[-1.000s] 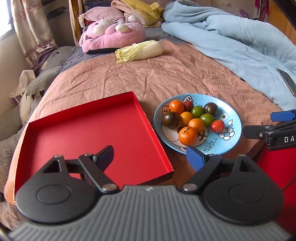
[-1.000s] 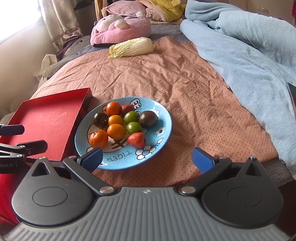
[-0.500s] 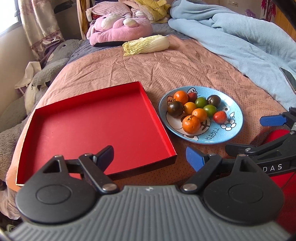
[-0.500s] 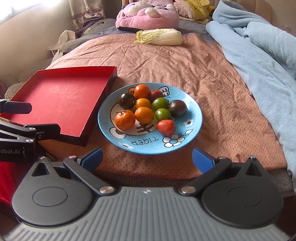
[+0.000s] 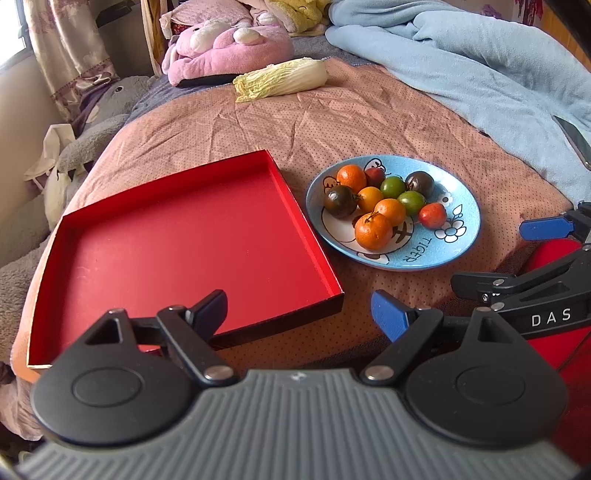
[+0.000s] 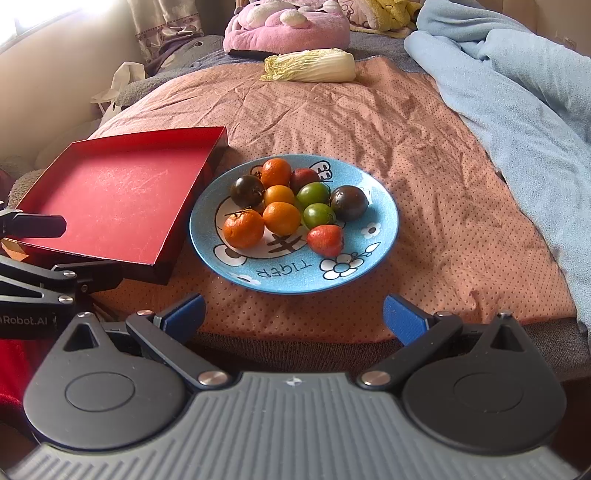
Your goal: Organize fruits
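Fruits: nine small pieces clustered on blue plate [image 6: 373, 236], centre of right wrist view, right of centre in left wrist view. Four orange fruits, e.g. stemmed orange fruit [image 6: 243, 228] nearest the lower left of the cluster; two green fruits [image 6: 318, 215]; two dark purplish fruits [image 6: 348, 202]; one red fruit [image 6: 325, 240] at lower right of the cluster; one dark red fruit [image 6: 303, 178] toward the back. Pieces touching or just beside one another.

Plate: cartoon print, lettering "TIGER", resting on dotted brownish-pink bedspread [image 6: 424, 155].

Red tray [image 5: 177, 243]: shallow, square, nothing inside, just beside the plate on its left in both views.

Left gripper [image 5: 298, 312]: bottom of left wrist view, blue-padded fingers spread wide, holding nothing, over the tray's near corner.

Right gripper [image 6: 293, 314]: bottom of right wrist view, fingers likewise wide apart, holding nothing, in front of the plate's near rim.

Background, upper frame: napa cabbage [image 6: 310, 66], pink plush cushion [image 6: 288, 26], light blue blanket [image 6: 517, 85] at right.
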### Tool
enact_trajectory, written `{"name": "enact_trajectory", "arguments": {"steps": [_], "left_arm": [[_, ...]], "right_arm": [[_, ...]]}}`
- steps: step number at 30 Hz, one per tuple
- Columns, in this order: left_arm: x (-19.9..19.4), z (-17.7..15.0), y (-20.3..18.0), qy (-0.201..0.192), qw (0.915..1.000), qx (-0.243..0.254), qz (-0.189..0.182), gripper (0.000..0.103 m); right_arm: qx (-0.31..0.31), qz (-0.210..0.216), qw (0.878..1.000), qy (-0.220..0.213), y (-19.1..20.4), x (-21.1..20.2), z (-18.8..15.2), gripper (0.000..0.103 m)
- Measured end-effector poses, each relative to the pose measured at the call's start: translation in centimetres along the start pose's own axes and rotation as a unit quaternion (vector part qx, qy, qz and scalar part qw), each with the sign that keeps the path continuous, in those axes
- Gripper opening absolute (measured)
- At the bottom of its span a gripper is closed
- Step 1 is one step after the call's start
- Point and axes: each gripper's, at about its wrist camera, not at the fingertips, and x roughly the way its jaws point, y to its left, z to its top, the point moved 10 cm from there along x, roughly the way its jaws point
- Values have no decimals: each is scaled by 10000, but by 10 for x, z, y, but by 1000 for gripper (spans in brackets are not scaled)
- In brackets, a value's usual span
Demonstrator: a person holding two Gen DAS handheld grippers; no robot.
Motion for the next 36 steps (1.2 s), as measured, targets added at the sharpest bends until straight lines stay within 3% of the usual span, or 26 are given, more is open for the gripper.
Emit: {"name": "enact_trajectory", "arguments": {"steps": [26,36], "left_arm": [[4,-4,-2,63,10000,15,-9,87],[6,-6,-5,44,10000,9,-32,86]], "right_arm": [[51,89,9999,64,2,5,-4,103],[260,-115,9995,-123,-17,0,0,103]]}}
